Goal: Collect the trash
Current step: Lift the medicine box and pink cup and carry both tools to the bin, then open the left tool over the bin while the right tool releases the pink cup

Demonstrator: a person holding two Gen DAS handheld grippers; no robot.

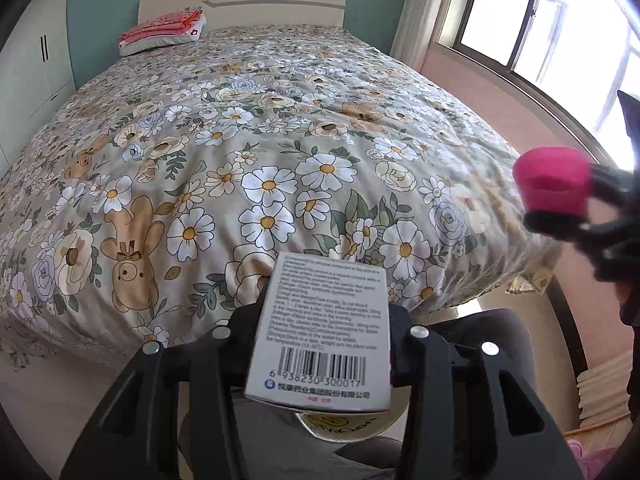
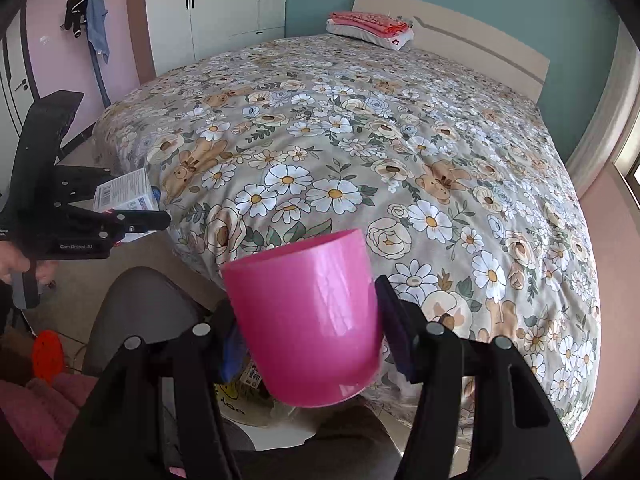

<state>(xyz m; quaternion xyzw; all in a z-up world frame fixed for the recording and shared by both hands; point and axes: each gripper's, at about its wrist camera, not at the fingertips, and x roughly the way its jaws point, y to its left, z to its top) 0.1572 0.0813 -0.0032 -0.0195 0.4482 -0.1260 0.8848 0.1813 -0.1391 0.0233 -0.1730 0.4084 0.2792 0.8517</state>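
Note:
My left gripper (image 1: 324,320) is shut on a white medicine box (image 1: 324,328) with a barcode, held above the floor at the foot of the bed. The box also shows in the right wrist view (image 2: 124,192), clamped in the left gripper (image 2: 160,220). My right gripper (image 2: 308,312) is shut on a pink plastic cup (image 2: 308,320), held tilted near the bed's foot edge. The cup also shows in the left wrist view (image 1: 554,184) at the far right. Below both grippers a bag with yellow print (image 1: 340,426) (image 2: 240,400) is partly hidden.
A bed with a floral quilt (image 1: 260,140) (image 2: 380,160) fills both views. Folded pink bedding (image 1: 160,32) lies at the headboard. White wardrobes (image 2: 224,0) stand at the back. A window (image 1: 540,32) is on the right. A grey rounded object (image 2: 136,312) sits on the floor.

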